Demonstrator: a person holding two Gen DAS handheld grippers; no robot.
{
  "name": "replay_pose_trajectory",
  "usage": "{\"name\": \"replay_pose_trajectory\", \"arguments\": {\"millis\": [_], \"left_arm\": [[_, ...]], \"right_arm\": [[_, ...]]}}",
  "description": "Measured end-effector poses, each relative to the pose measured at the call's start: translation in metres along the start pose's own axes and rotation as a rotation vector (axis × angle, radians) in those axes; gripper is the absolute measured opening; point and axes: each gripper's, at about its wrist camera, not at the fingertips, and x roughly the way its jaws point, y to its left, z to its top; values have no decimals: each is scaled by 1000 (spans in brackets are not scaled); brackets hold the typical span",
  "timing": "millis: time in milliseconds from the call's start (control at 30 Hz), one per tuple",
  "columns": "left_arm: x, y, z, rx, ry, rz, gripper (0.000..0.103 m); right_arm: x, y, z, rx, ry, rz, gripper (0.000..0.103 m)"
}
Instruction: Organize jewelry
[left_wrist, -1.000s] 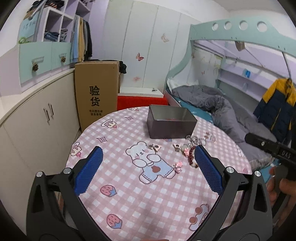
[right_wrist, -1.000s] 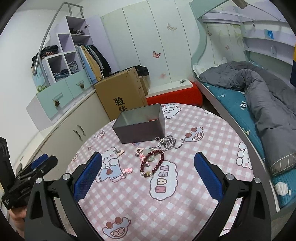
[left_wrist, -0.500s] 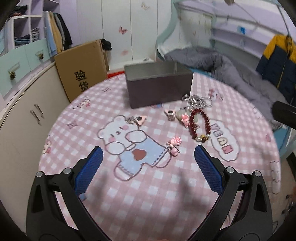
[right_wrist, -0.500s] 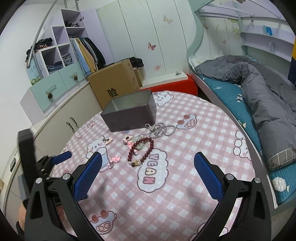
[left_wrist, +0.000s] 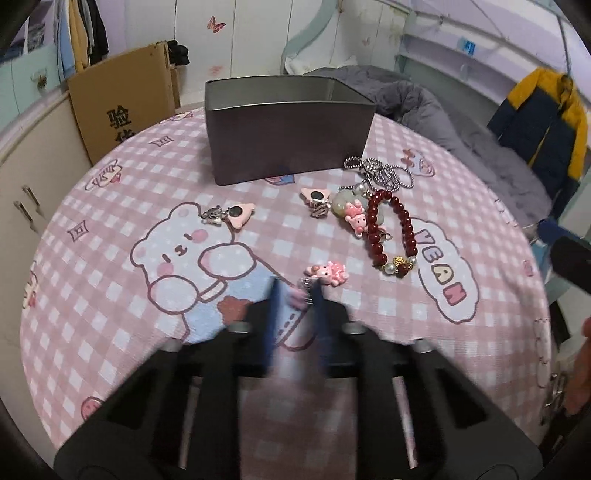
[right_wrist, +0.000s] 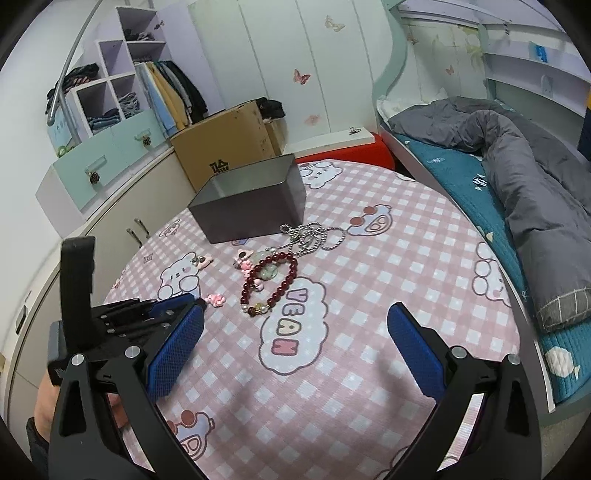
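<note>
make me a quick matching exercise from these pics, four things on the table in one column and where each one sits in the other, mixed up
Things:
1. tin box
2. silver chain
3. red bead bracelet
4. pink charm

Places:
A. just ahead of the left gripper fingertips
B. far side of the table, open top
C. beside the "VEAN" cloud print
D. at the tin box's near right corner

Pairs: 1-B, 2-D, 3-C, 4-A
</note>
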Motion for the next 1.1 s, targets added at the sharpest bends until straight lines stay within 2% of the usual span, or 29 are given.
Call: {"name": "replay_pose_trajectory", "arguments": {"millis": [133,367,467,533,600,833,900,1000,1100], "left_arm": [[-13,13,-5,-12,-35,-44,13],[-33,48,-9,-80,-93,-4,13],[-45,63,-13,-122,-129,22,13],[-52,73,-16,-149,-150,38,13],[-57,83,-21,-182,-166,50,13],[-61,101,-29,-238,-184,59,13],[-61,101,-30,-236,-186,53,13],[-63,100,-32,-239,-190,45,13],[-65,99,-31,-242,-197,43,13]], "right_arm": [[10,14,3,-40,4,25,96],[37,49,13,-122,37,53,96],[61,78,20,-229,82,141,94],[82,96,25,-293,100,138,87],[99,105,31,-319,122,155,75],[164,133,42,-443,227,94,45],[175,134,36,-465,261,59,26],[166,130,29,-446,240,81,5],[155,128,25,-442,237,114,5]]}}
